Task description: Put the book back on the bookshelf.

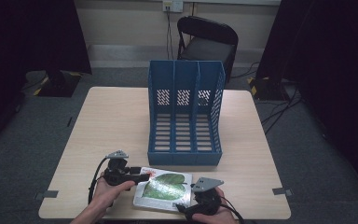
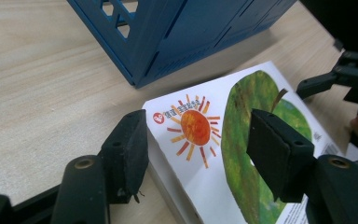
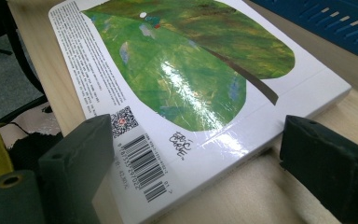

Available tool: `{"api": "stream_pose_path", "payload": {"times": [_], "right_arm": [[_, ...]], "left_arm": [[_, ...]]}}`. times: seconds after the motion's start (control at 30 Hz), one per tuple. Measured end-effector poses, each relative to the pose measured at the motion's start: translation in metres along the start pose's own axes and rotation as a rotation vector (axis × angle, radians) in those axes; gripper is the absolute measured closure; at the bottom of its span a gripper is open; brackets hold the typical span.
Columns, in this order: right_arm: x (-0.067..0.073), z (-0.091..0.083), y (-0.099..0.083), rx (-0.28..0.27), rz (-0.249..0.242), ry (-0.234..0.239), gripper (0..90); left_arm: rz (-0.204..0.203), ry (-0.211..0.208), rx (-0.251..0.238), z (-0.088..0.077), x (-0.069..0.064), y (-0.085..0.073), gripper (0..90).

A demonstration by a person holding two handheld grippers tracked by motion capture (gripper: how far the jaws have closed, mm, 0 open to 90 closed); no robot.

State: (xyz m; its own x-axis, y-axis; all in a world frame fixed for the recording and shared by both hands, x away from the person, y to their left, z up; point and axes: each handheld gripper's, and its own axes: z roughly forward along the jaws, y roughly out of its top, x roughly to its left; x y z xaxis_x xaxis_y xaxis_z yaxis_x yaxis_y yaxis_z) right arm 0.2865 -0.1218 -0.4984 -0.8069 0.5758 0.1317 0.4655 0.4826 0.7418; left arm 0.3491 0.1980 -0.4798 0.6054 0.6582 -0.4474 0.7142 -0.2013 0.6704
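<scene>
A white picture book with a big green leaf on its cover lies flat near the table's front edge, in front of a blue three-slot file rack. My left gripper is open at the book's left end; the corner with an orange sun lies between its jaws. My right gripper is open at the book's front right corner, its jaws either side of the barcode corner. Nothing is gripped. The book sits flat on the wood.
The rack's corner stands close behind the book. The light wooden table has bare room to the left and right of the rack. A black folding chair stands beyond the far edge; dark curtains flank the room.
</scene>
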Motion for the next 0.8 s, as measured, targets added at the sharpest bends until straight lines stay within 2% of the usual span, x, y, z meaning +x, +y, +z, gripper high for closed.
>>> {"api": "stream_pose_path", "payload": {"times": [0.27, 0.57, 0.8], "right_arm": [[-0.0004, 0.0006, 0.0002, -0.006, 0.008, -0.002, 9.3], [-0.0003, 0.0006, 0.0003, -0.008, 0.010, -0.002, 9.3], [0.0009, 0.0008, -0.0001, -0.010, 0.003, -0.010, 9.3]], "left_arm": [[-0.055, -0.038, -0.037, -0.0059, 0.0007, -0.0016, 37.4], [-0.080, -0.061, -0.052, -0.0084, 0.0022, -0.0017, 37.3], [-0.129, -0.089, -0.071, -0.0088, 0.0042, -0.0026, 37.4]]}}
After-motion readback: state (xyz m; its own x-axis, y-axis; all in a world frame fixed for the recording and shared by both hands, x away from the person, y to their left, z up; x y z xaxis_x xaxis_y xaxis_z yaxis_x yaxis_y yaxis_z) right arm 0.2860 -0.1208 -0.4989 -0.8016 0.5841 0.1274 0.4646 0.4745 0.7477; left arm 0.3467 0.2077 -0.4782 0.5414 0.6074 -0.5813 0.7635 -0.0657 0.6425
